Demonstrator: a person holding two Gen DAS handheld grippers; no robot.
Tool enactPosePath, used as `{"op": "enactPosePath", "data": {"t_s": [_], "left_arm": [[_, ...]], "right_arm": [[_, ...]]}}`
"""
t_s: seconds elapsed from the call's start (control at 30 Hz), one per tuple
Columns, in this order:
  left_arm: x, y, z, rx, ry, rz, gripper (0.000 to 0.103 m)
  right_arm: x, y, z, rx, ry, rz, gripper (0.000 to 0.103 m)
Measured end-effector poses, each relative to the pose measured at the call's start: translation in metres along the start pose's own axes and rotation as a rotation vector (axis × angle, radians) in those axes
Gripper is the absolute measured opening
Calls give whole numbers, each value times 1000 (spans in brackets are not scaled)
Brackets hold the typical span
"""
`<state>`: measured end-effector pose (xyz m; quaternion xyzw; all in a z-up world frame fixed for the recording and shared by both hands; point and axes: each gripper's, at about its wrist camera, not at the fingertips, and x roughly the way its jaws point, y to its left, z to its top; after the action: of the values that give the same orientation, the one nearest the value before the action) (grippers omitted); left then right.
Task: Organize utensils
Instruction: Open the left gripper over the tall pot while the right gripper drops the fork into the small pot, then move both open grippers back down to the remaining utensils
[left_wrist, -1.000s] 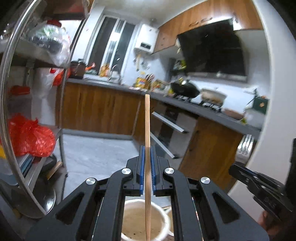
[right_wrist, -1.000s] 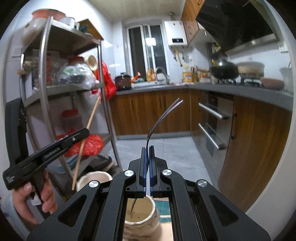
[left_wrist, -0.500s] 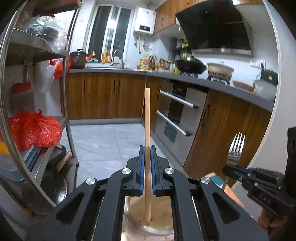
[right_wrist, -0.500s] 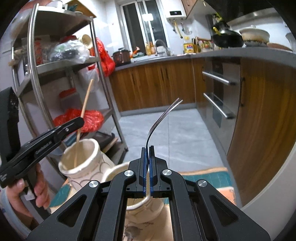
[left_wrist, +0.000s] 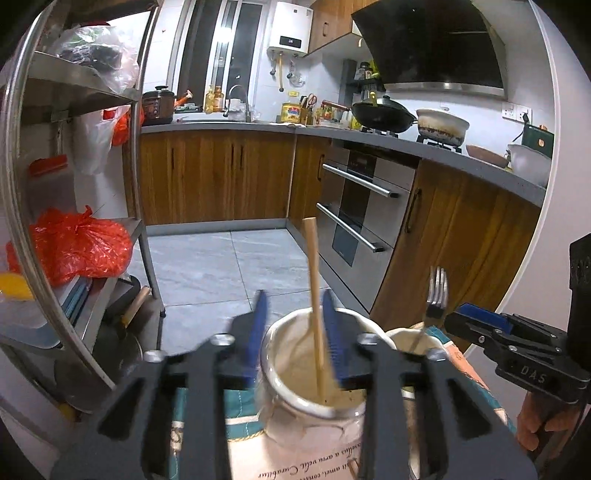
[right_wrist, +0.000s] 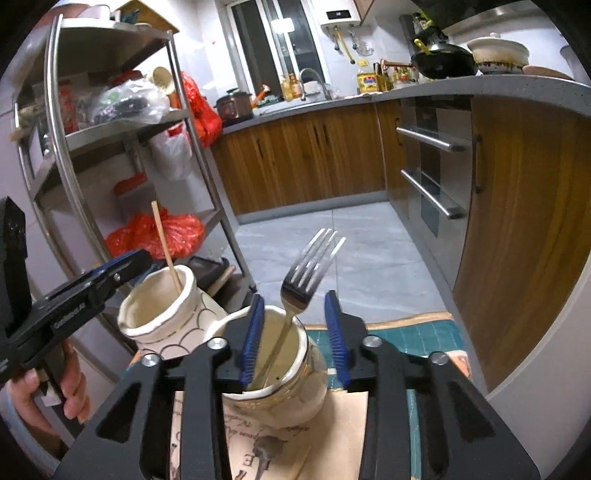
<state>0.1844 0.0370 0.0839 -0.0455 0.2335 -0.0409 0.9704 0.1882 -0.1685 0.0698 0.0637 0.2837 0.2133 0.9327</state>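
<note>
With both sets of tongs standing apart, nothing is gripped at this moment. The left tongs (left_wrist: 293, 332) straddle the near rim of a cream glazed ceramic jar with scalloped line markings (left_wrist: 314, 391), and the thin wooden chopstick (left_wrist: 314, 295) stands loose between their blue pads, its foot on the jar's floor and its top leaning slightly left. The right tongs (right_wrist: 294, 334) frame a second cream ceramic jar (right_wrist: 280, 376) in the same way; the 4-tined steel fork (right_wrist: 310, 273) rests inside it, handle down, tines tilted up and to the right, touching neither pad. The 2 jars sit side by side, just about touching, on a teal-bordered printed cloth mat (right_wrist: 413, 336) over the table.

The risk from here lies in pulling away. Each jar mouth sits between open fingers, so a sideways or tilted retreat could catch a rim and tip a jar, or knock 1 jar into its neighbour. The chopstick is light and tall; a brush from a pad could flip it out. The leaning fork could swing round the rim if nudged.
</note>
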Motion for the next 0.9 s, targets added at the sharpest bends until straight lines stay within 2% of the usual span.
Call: {"op": "enactPosePath", "data": {"t_s": [0.07, 0.13, 0.17, 0.2, 0.4, 0.5, 0.6, 0.9], "left_arm": [[-8, 1, 0, -2, 0, -1, 38], [-16, 2, 0, -10, 2, -6, 51], [-20, 1, 0, -14, -1, -8, 62], [-25, 1, -1, -16, -8, -10, 68], [-56, -2, -1, -4, -35, -15, 87], [-69, -3, -2, 3, -45, -10, 92], [-79, -2, -5, 5, -47, -8, 96], [-105, 4, -28, 18, -12, 7, 98]], "right_arm": [[-5, 1, 0, -3, -6, 0, 46], [-14, 3, -1, -14, -19, -10, 61], [-18, 4, -2, -20, -27, -14, 64], [-21, 4, -2, -23, -31, -17, 69], [-39, 4, -5, -26, -48, -36, 85], [-49, 2, -7, -16, -61, -44, 91], [-58, 0, -9, -9, -68, -58, 93], [-82, -6, -17, 1, -94, -110, 97]]}}
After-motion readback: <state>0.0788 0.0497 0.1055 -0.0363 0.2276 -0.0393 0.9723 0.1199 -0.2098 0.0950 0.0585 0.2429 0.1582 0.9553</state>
